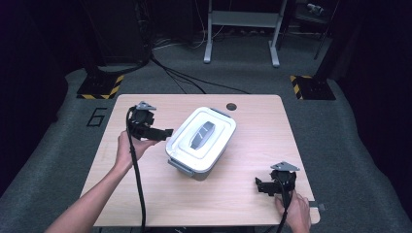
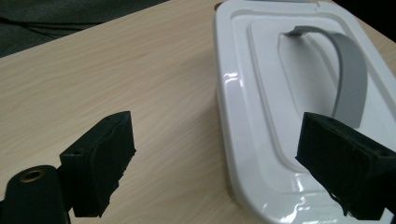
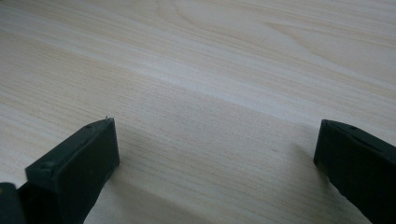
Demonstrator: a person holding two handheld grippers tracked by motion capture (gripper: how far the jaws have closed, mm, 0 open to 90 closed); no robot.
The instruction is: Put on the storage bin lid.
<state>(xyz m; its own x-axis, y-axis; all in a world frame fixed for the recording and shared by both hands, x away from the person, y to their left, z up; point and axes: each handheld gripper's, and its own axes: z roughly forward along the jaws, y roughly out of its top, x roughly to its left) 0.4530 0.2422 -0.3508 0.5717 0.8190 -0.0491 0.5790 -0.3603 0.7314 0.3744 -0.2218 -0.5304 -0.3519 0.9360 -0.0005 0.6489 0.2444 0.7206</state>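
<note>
1. White plastic storage box (image 1: 201, 141), lid on, sits near the middle of the pale wooden surface (image 1: 252, 121), turned so one corner points toward five o'clock in the high view.
2. Grey carry handle (image 1: 202, 134) lies folded flat in a recess in the lid.
3. Left gripper (image 1: 167, 132) is held just beside the box's nine o'clock edge, pointing at it. Its jaws stand wide apart with nothing between the pads. In the left gripper view, one jaw hangs over the bare surface and the other over the lid (image 2: 261, 93), near the handle (image 2: 350, 74).
4. Right gripper (image 1: 260, 185) rests at about four o'clock, well apart from the box, jaws spread wide over bare wood (image 3: 210, 93).
5. Judged from this, neither gripper holds the box, and the lid looks shut. Any lifting, opening or moving of the box appears to lie ahead.
</note>
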